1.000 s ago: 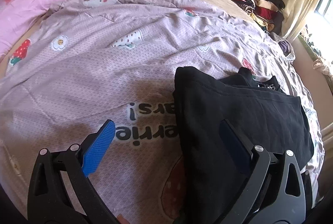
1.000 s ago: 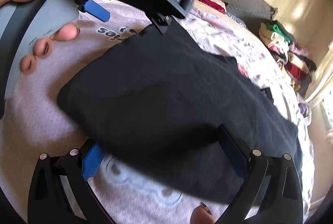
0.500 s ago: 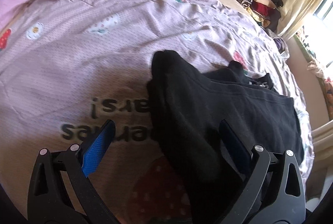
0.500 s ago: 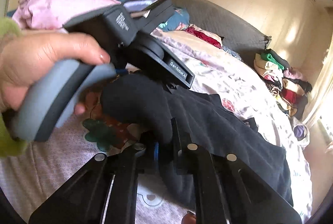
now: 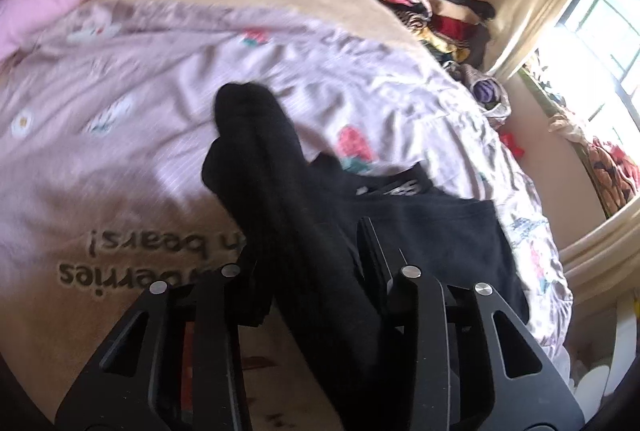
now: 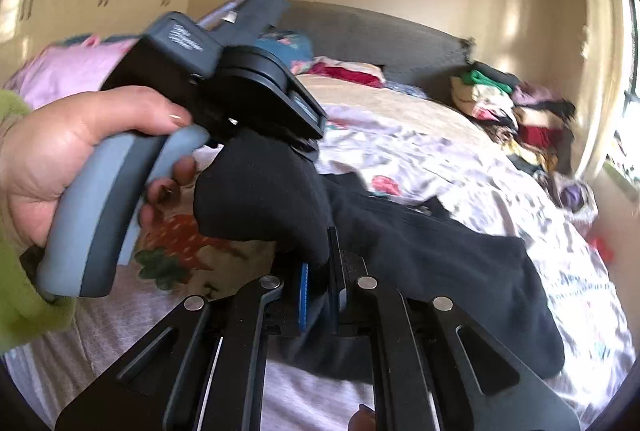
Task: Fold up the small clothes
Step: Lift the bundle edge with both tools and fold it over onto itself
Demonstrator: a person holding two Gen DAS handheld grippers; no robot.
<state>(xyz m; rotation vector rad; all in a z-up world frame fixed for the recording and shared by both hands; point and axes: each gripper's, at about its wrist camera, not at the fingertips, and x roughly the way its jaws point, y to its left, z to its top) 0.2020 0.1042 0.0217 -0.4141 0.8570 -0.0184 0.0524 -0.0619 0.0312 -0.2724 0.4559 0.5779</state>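
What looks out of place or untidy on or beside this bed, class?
The clothes pile at the bed's far right corner is jumbled, with pieces spilling toward the window. The black garment is merely bunched mid-fold in the hand-held grippers.

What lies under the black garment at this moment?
The black garment rests on the lilac printed bedcover, partly covering its lettering; both grippers lift one edge. What else lies beneath is hidden.

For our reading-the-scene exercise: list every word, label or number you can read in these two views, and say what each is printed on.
"bears!" – upside down on the pink bedspread.
"...erries" – upside down on the bedspread, start hidden by the left gripper.
White print at the neck of the black garment – too blurred to read.
White lettering on the left gripper's body, right wrist view – too blurred to read.
No numbers are legible.
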